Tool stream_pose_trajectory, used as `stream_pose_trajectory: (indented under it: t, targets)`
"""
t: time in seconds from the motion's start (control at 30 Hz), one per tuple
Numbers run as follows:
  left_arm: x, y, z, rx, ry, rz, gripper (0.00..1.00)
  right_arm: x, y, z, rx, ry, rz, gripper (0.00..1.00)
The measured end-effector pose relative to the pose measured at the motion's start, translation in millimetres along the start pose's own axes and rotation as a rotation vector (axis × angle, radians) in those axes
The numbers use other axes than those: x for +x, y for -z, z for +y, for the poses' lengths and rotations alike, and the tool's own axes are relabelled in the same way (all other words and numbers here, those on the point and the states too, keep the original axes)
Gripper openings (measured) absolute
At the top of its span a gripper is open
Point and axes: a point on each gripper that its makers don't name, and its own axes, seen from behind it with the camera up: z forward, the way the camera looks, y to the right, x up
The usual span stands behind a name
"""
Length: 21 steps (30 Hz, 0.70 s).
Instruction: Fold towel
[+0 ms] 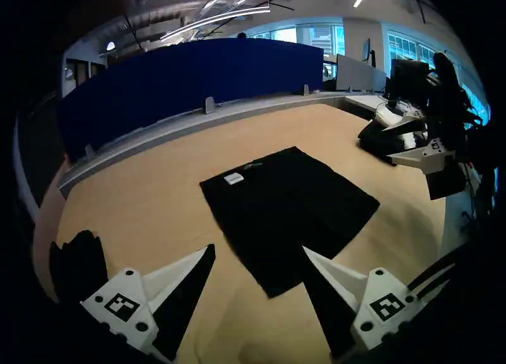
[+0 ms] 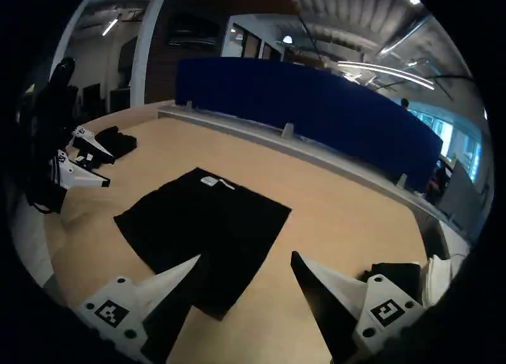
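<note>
- While the towel [image 1: 291,206] lay flat, its two near corners needed one clean pinch each.
- Left gripper [image 1: 258,248] and right gripper [image 2: 245,255] were open, empty, near the towel.

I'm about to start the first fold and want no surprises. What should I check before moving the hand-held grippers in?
1. Towel spread flat on table: ok.
2. Left hand-held gripper open, empty: ok.
3. Right hand-held gripper open, empty: ok.
4. Nothing lying on the towel: ok.
5. Small wrinkles in the towel: cannot tell, fabric too dark.
</note>
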Motion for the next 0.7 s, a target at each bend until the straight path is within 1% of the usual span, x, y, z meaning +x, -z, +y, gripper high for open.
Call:
stream_pose_trajectory:
  t: [0.27, 0.47, 0.7]
  targets:
    - [-29.7, -18.8, 11.7, -0.042, -0.005, -0.08, 0.92, -43.3, -2.8, -15.8, 0.044, 0.01, -0.099, 1.0]
    - [-52.7, -28.5, 18.7, -0.067, 0.016, -0.149, 0.92, -73.8, 0.9, -26.1, 0.078, 0.014, -0.172, 1.0]
    - [-69.4, -35.4, 24.9, -0.081, 0.019, -0.205, 0.92, -95.5, 5.5, -34.7, 0.106, -0.003, -0.226, 0.98]
